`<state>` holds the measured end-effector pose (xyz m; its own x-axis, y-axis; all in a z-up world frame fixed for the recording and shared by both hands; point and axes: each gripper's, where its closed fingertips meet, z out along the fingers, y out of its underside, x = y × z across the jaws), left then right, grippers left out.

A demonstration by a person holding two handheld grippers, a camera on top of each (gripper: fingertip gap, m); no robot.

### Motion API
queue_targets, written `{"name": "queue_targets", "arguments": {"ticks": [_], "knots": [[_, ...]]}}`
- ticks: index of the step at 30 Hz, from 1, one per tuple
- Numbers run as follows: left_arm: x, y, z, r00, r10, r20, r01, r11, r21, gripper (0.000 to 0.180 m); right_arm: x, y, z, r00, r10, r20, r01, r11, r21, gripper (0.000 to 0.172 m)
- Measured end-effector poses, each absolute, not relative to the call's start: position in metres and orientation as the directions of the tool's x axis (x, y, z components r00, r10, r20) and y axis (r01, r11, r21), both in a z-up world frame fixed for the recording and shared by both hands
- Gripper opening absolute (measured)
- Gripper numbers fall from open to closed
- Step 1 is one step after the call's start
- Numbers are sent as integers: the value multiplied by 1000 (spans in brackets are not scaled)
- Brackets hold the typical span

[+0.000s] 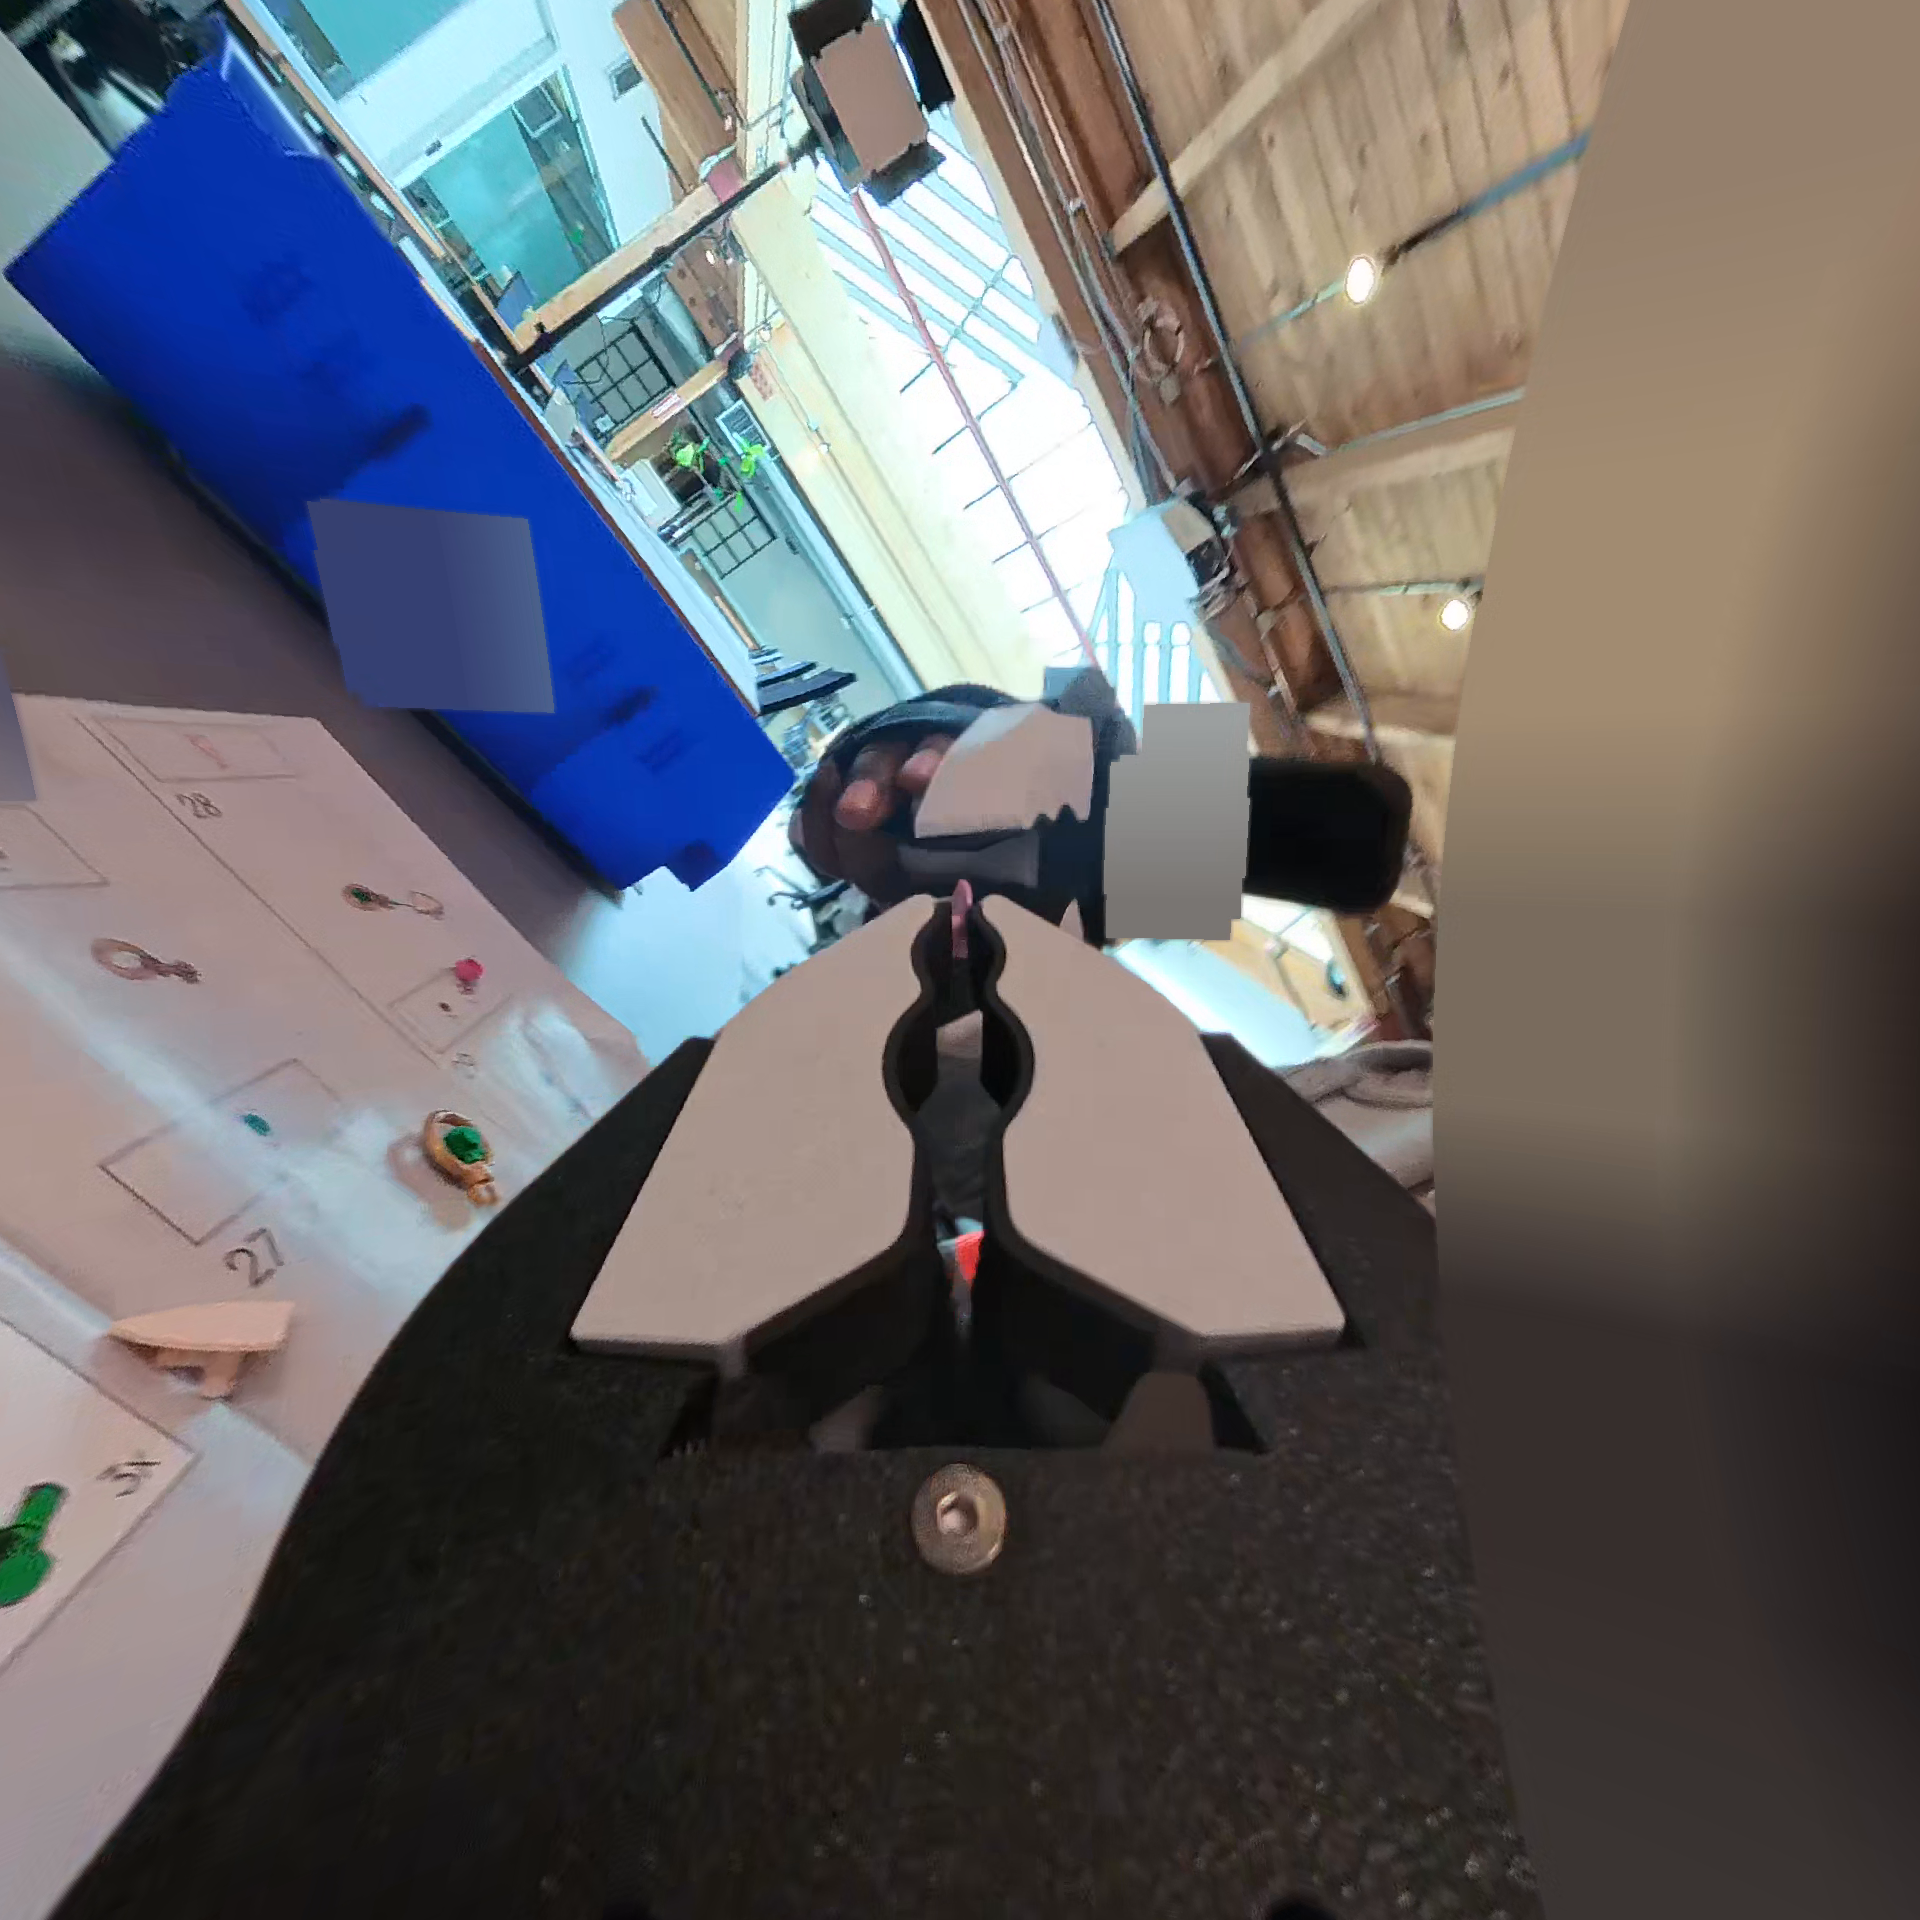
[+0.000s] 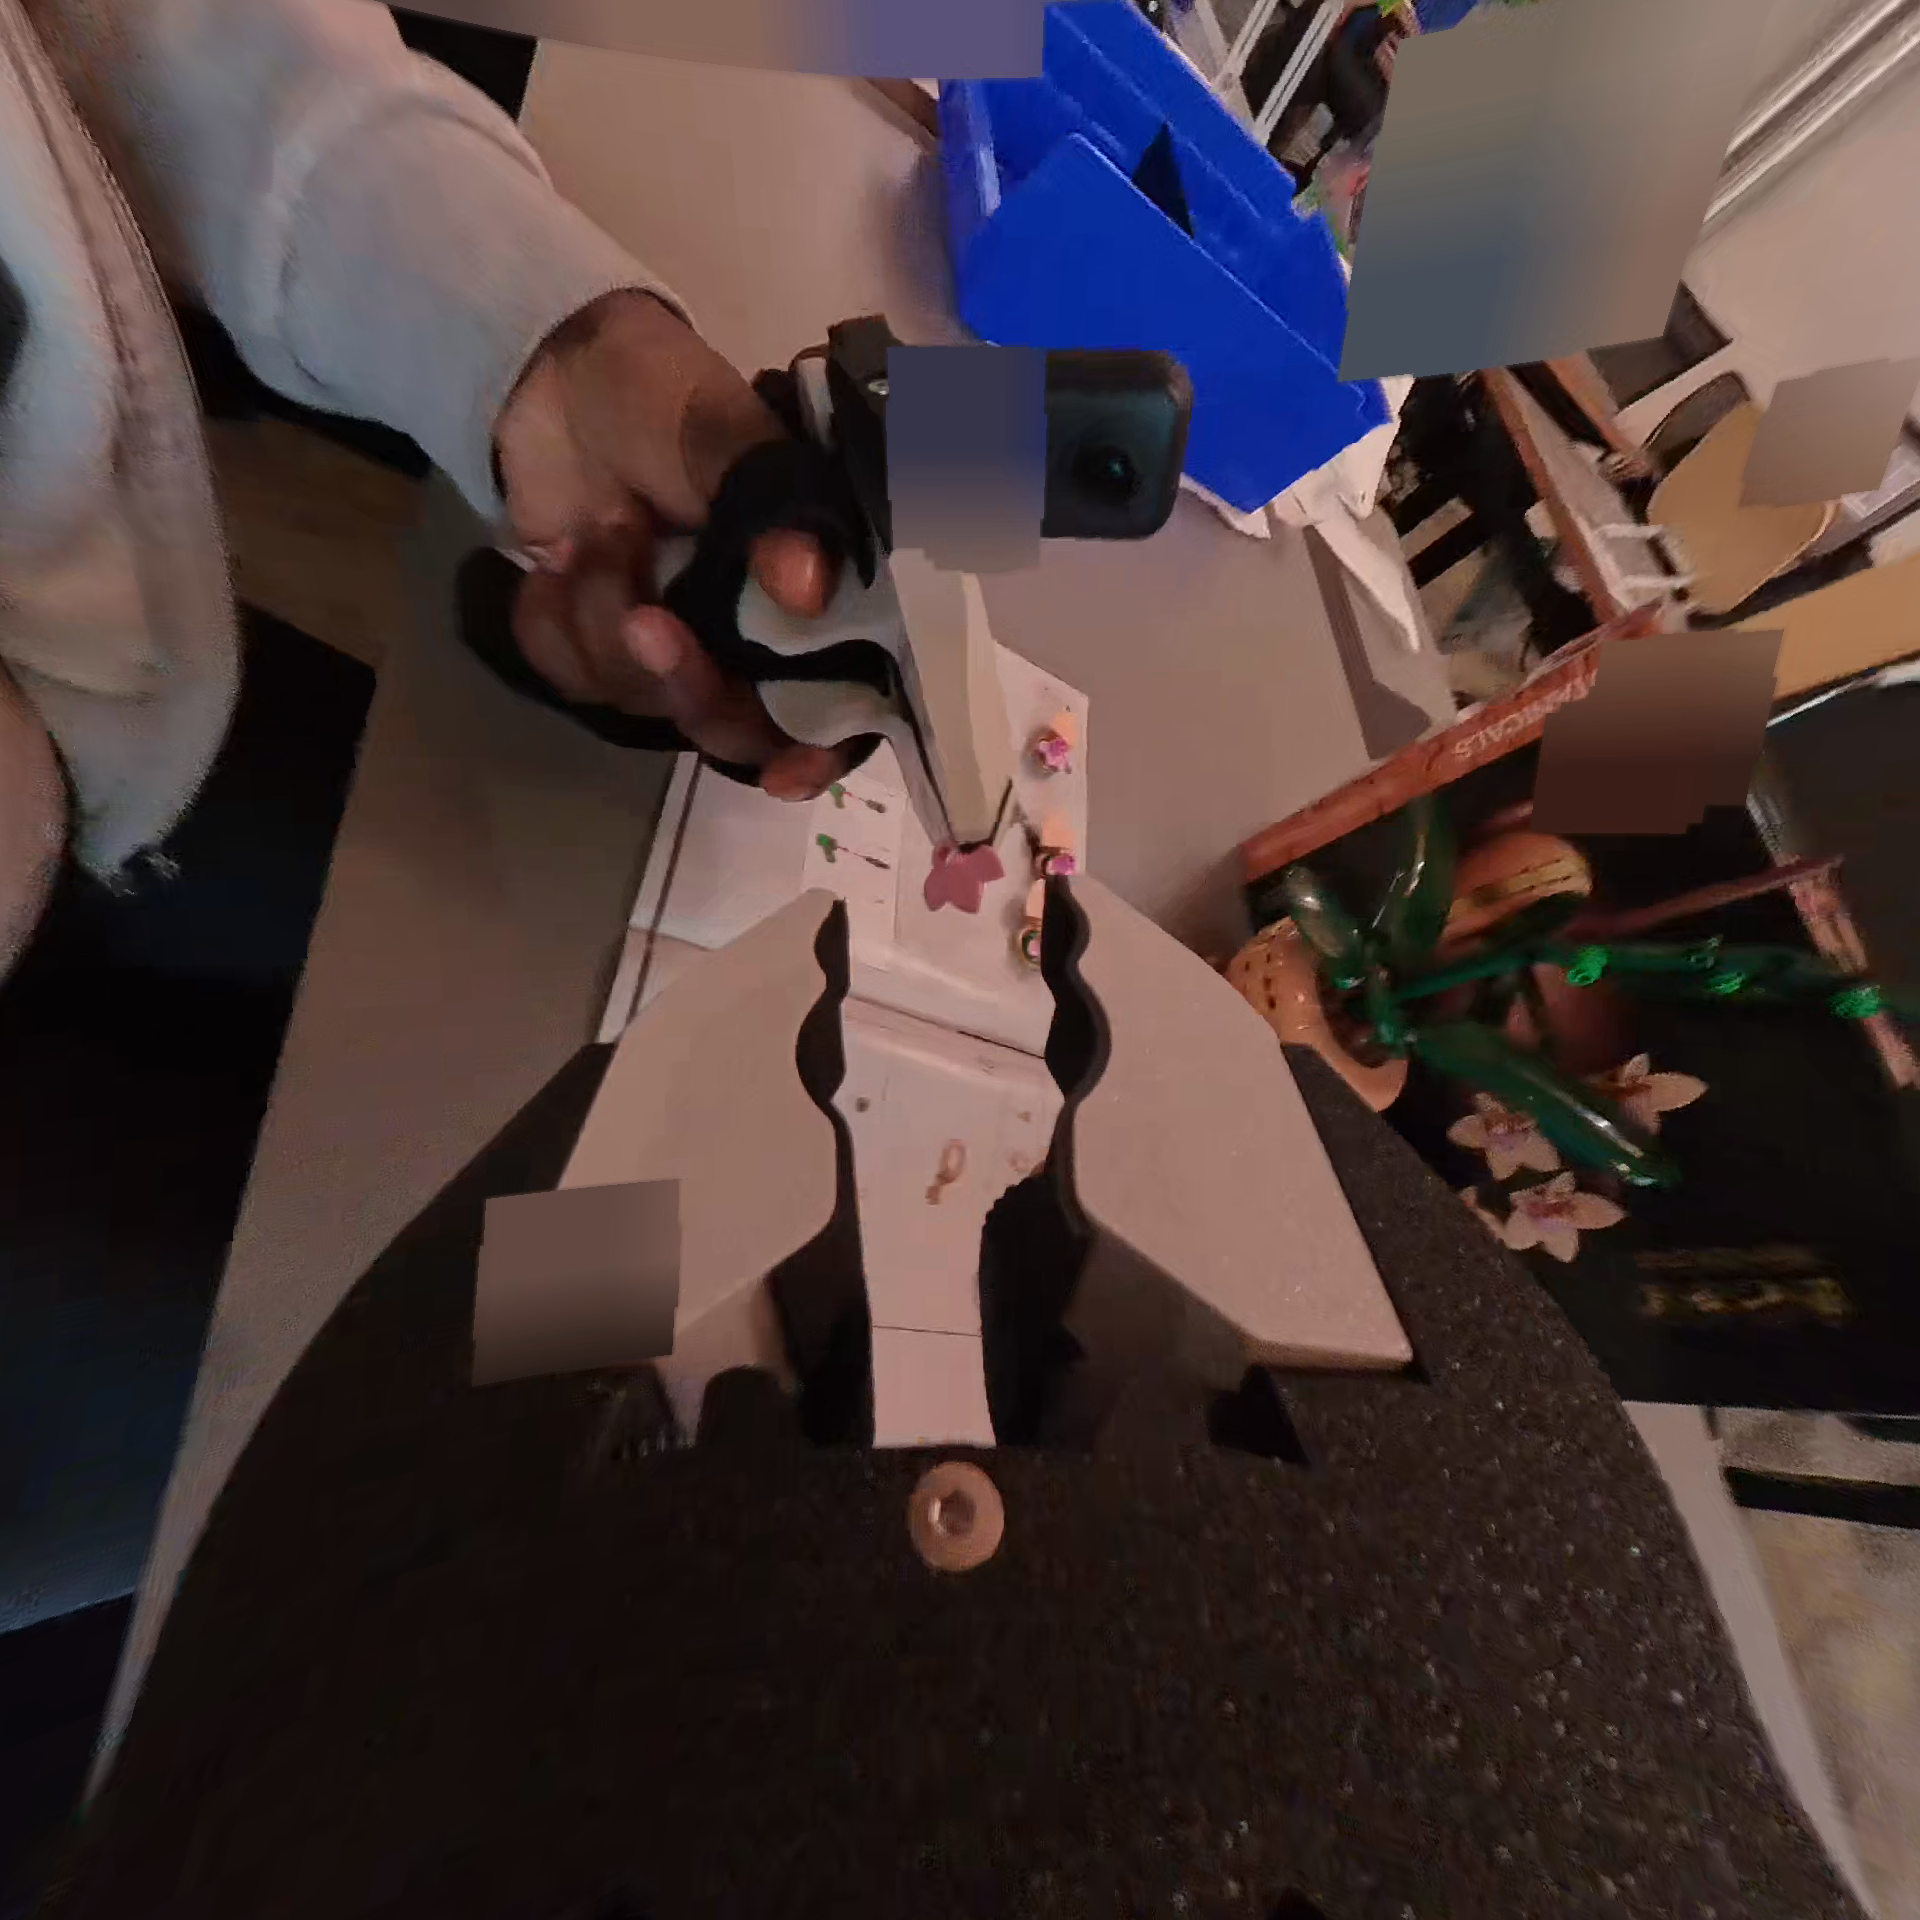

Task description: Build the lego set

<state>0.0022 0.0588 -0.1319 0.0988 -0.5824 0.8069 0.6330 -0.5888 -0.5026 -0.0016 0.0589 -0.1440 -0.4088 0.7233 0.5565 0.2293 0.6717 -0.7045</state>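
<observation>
Two grippers | left gripper (image 1: 961, 914) clamps flat pink petal piece (image 2: 961, 878), mostly hidden edge-on | right gripper (image 2: 940, 914) released, centre frame

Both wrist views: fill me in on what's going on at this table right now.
A person holds a claw in each hand over a white sheet with small plastic pieces laid out on it. The left claw is shut on a thin pink petal piece, lifted above the sheet. The right claw is open with nothing between its fingers, facing the petal. A box showing flowers lies to the right.
</observation>
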Motion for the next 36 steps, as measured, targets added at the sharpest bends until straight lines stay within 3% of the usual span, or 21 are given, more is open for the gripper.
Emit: {"name": "queue_targets", "arguments": {"ticks": [8,14,21,24,26,28,30,33,36], "knots": [[-2,64,-128,-26,-513,858,699,-623,-351,2,-8,61,-137,-337,614,714,170,786,-595,28],[1,64,-128,-35,-511,859,690,-634,-349,2,-9,63,-135,-325,578,749,164,814,-557,15],[3,64,-132,-27,-506,862,678,-643,-356,2,-8,63,-139,-343,609,715,185,790,-584,15],[5,62,-136,57,-556,829,624,-628,-464,10,-5,61,-142,-364,661,655,193,742,-642,15],[6,59,-147,224,-622,750,513,-579,-634,23,2,66,-148,-393,737,550,248,661,-708,15],[3,57,-167,466,-677,569,300,-484,-822,26,15,75,-160,-413,820,397,342,543,-767,15],[-2,59,-188,657,-697,286,19,-364,-931,29,29,81,-179,-421,887,191,450,387,-805,14],[2,61,-203,696,-717,28,-228,-257,-939,26,40,85,-213,-371,928,-32,572,201,-795,14],[15,59,-212,639,-766,77,-249,-301,-921,19,45,85,-239,-365,929,-63,625,194,-756,14]]}}
